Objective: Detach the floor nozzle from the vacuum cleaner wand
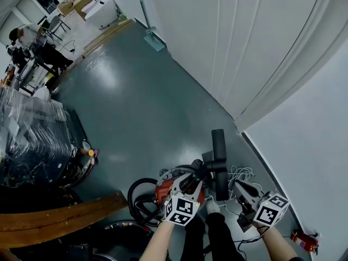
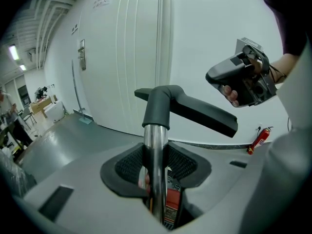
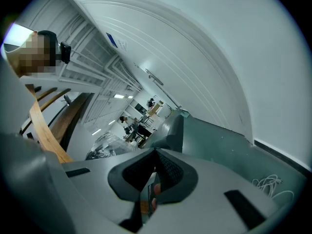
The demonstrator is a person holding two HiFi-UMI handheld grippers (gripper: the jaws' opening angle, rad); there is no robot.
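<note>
1. Nozzle [image 2: 202, 112]: dark grey, a long flat head on a bent neck, raised clear of the floor, still seated on the wand's top end
2. Wand [image 2: 155, 160]: shiny metal tube, running straight down from the nozzle's neck

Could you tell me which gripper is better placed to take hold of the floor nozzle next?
Right, I think. The left gripper clasps the metal wand, steadying it, while the right gripper is shut on nothing and sits beside the floor nozzle, free to open and grasp it.
</note>
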